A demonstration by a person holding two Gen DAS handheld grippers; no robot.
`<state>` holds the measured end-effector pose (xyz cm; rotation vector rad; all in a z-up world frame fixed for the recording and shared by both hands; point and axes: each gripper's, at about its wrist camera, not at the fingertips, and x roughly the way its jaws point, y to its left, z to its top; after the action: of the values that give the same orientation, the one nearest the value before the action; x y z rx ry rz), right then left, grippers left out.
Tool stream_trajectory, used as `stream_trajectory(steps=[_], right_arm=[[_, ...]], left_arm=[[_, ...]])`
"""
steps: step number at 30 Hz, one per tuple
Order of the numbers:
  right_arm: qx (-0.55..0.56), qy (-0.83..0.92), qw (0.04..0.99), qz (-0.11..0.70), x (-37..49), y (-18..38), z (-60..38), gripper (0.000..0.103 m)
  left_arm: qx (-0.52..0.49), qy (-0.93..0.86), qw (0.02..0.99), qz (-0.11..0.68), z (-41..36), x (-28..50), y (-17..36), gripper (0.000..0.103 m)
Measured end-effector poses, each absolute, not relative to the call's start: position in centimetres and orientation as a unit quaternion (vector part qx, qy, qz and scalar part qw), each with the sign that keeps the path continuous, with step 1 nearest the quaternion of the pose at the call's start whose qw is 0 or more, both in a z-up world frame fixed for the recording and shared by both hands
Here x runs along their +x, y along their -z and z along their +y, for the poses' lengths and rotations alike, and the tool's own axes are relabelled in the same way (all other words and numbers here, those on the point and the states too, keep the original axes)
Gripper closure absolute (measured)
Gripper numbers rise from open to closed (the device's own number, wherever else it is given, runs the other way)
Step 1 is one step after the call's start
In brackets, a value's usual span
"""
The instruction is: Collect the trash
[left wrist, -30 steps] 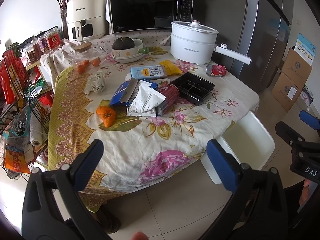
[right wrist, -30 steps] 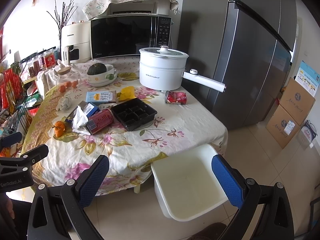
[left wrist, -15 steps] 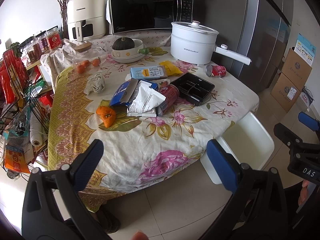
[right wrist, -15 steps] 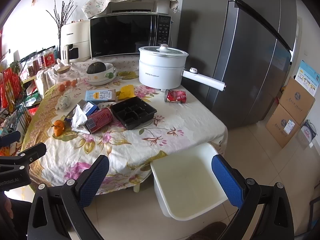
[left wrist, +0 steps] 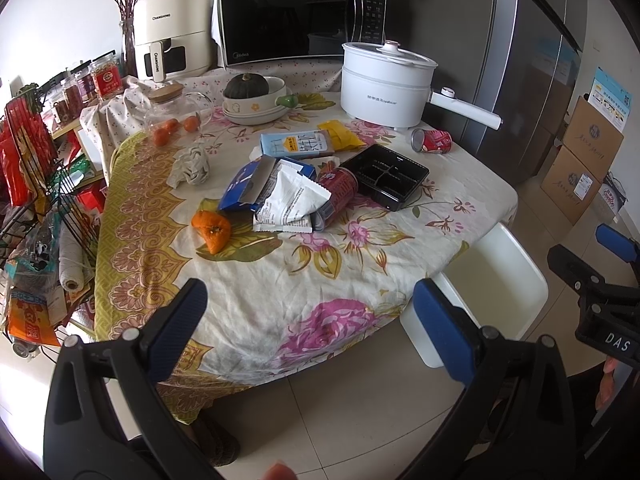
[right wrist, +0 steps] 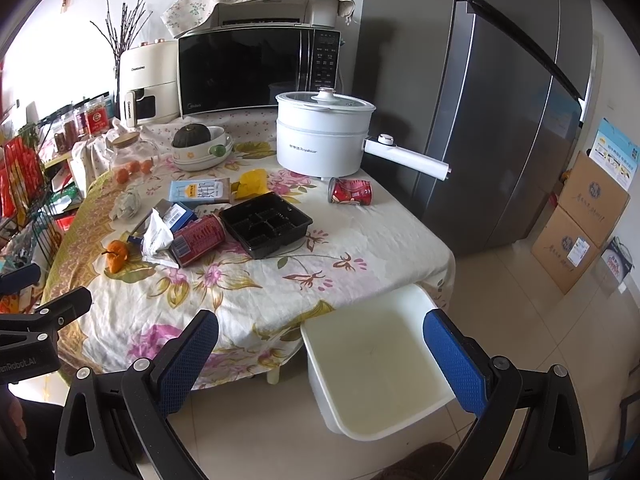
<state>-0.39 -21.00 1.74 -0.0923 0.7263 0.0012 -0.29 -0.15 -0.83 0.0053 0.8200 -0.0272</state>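
Trash lies on the flowered tablecloth (left wrist: 280, 304): orange peel (left wrist: 212, 230), a white wrapper (left wrist: 292, 200), a blue box (left wrist: 250, 180), a red can (left wrist: 338, 192), a black plastic tray (left wrist: 386, 176), a second red can (left wrist: 432, 141), a milk carton (left wrist: 296, 145), a yellow wrapper (left wrist: 340, 136) and crumpled paper (left wrist: 191, 166). An empty white bin (right wrist: 376, 364) stands on the floor by the table's near corner. My left gripper (left wrist: 308, 320) is open and empty, in front of the table. My right gripper (right wrist: 320, 352) is open and empty, above the bin.
A white electric pot (left wrist: 384, 84), a bowl with a squash (left wrist: 256, 96), a glass jar of oranges (left wrist: 176, 116), a microwave (left wrist: 296, 20) and an air fryer (left wrist: 172, 36) stand at the back. A wire rack (left wrist: 36, 184) is on the left, a fridge (right wrist: 500, 100) and cardboard boxes (right wrist: 580, 216) on the right.
Both grippers have drifted only slightly; nothing on the table has moved.
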Motion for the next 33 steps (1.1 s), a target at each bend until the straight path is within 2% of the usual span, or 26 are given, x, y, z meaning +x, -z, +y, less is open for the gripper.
stream_trajectory(steps=[20, 33], right_arm=[[-0.042, 0.010, 0.932, 0.359, -0.1, -2.1, -21.2, 0.000], [0.001, -0.056, 0.885, 0.461, 7.6, -2.6, -20.9, 0.000]], left_arm=[[-0.005, 0.011, 0.918, 0.396, -0.3, -0.2, 1.1, 0.001], [-0.006, 0.027, 0.883, 0.469, 4.2, 6.6, 1.0, 0.000]])
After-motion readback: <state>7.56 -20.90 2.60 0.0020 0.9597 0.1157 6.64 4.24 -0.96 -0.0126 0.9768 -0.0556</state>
